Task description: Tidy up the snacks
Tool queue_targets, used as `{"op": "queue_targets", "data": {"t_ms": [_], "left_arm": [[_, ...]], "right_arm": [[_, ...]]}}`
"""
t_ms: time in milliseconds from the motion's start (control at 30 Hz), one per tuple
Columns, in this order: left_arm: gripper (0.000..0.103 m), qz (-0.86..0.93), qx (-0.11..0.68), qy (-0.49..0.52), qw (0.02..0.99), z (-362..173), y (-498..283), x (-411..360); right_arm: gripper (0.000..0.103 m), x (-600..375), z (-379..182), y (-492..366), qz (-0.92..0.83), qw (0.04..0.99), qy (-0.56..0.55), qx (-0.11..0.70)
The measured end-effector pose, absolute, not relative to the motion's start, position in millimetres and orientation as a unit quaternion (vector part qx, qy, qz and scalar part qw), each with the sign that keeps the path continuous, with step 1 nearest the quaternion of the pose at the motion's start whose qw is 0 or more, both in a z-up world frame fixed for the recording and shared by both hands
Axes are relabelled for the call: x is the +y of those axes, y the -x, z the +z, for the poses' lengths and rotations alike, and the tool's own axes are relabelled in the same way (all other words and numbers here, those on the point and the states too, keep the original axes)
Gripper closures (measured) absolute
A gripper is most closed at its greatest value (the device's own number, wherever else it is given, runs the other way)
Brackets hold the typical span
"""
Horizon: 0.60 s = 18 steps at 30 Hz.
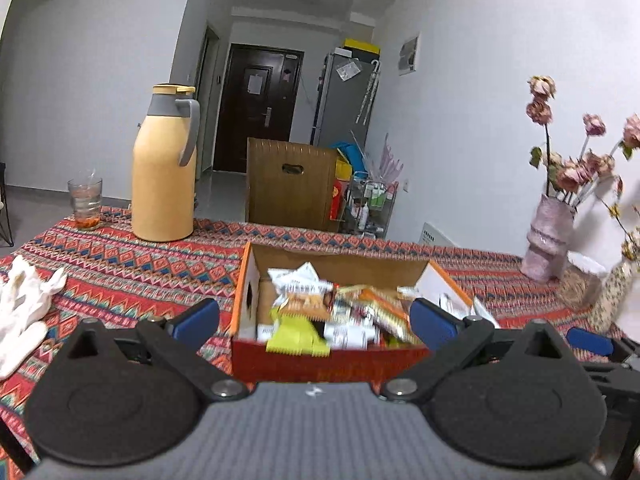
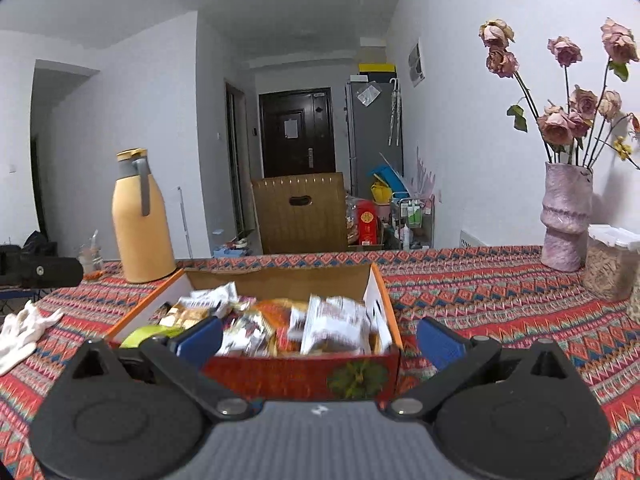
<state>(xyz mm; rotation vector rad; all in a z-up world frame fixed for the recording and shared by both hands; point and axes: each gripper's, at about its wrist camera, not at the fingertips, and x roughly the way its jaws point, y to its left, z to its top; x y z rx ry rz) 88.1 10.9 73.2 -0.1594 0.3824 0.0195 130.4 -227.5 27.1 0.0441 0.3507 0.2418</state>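
An open red and orange cardboard box (image 1: 328, 360) sits on the patterned tablecloth, filled with several snack packets (image 1: 320, 312). My left gripper (image 1: 316, 324) is open and empty, its blue pads spread on either side of the box's near wall. In the right wrist view the same box (image 2: 296, 376) with snack packets (image 2: 332, 324) lies just ahead. My right gripper (image 2: 320, 340) is open and empty, one pad at the box's near left corner, the other beside its right side. The right gripper's blue pad (image 1: 588, 340) shows at the right edge of the left wrist view.
A yellow thermos jug (image 1: 166, 168) and a glass (image 1: 85, 204) stand at the back left of the table (image 1: 120, 264). A white cloth (image 1: 24, 312) lies at the left. A pink vase of dried roses (image 2: 566, 216) and a clear lidded jar (image 2: 610, 260) stand at the right.
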Motion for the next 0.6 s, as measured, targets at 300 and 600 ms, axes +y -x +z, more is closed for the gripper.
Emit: {"op": "queue_targets", "data": {"t_ms": [300,600], "left_arm": [[0.0,0.005,0.228,0.053,0.972,40,-44,8],[0.0,-0.009,0.267,0.06,0.962,9,-29,7]], "right_arm": [[0.0,-237,9,-85,0.137,0.968,-0.023,0.208],[0.0,-239,-15,-66,0.139,0.958,-0.026,0.249]]}}
